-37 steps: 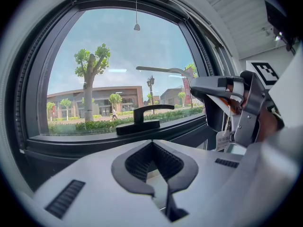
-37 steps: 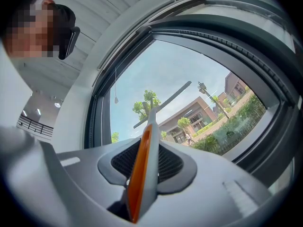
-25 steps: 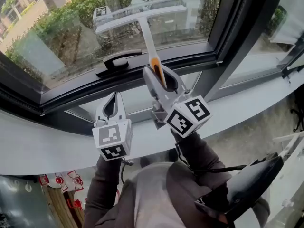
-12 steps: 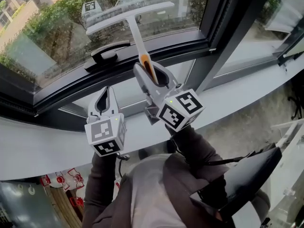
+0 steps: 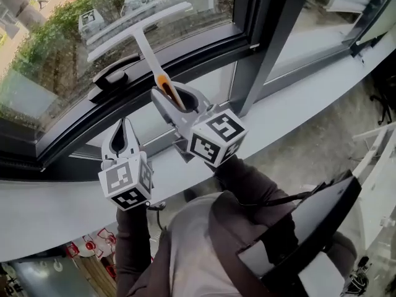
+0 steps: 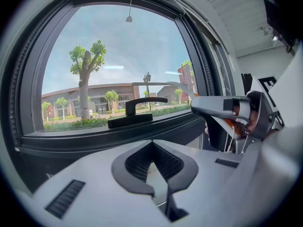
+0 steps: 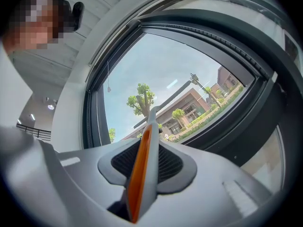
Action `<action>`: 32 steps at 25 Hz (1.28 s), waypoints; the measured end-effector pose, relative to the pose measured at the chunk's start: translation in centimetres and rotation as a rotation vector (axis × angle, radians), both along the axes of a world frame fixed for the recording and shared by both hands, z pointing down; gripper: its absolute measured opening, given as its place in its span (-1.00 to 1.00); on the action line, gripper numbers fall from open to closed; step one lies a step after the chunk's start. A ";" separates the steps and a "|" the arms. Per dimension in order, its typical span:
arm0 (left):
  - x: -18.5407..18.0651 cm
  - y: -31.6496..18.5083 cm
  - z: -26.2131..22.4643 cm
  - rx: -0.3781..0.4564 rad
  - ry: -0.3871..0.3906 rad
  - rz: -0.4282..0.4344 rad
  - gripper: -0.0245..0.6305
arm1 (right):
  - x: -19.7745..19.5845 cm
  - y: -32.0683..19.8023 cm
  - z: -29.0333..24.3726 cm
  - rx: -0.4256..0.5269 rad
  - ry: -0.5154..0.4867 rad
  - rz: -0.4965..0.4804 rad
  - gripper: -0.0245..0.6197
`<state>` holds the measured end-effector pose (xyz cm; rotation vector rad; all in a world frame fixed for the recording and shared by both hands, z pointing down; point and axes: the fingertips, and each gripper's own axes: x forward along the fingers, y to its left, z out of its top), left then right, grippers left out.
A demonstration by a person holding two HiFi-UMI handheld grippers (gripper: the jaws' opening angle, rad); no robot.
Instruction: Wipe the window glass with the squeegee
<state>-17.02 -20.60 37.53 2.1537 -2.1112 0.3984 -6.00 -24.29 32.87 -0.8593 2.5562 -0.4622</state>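
Observation:
A white squeegee [image 5: 141,25] rests its long blade against the lower window glass [image 5: 49,48], tilted down to the left. Its shaft runs down to an orange grip [image 5: 164,86]. My right gripper [image 5: 175,99] is shut on that grip, and the orange handle [image 7: 141,169] runs between its jaws toward the blade [image 7: 166,102]. My left gripper [image 5: 122,126] hangs lower left, near the sill, shut and holding nothing. In the left gripper view its jaws [image 6: 152,145] meet below the window handle [image 6: 135,113], with the right gripper [image 6: 226,111] off to the right.
A black window handle [image 5: 113,75] juts from the dark frame just under the blade. A dark vertical mullion [image 5: 266,39] stands right of the squeegee. A pale sill [image 5: 297,94] runs below the frame. The person's sleeves and body fill the lower head view.
The head view has swung, so everything sits further left. The squeegee blade is more tilted and slightly closer to the window handle. Both grippers keep their states.

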 end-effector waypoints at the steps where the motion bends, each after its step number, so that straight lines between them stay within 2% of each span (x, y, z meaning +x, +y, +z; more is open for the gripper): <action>1: 0.0 0.1 0.1 -0.003 -0.002 0.001 -0.93 | 0.0 0.0 0.2 -0.006 -0.001 -0.001 -0.64; 16: 1.5 0.3 0.4 -0.004 -0.011 0.046 -0.93 | 0.4 0.4 2.2 -0.061 -0.009 0.008 -0.64; 32: 1.3 0.3 0.7 -0.017 0.001 0.053 -0.93 | 0.5 0.6 3.3 -0.131 -0.048 -0.012 -0.64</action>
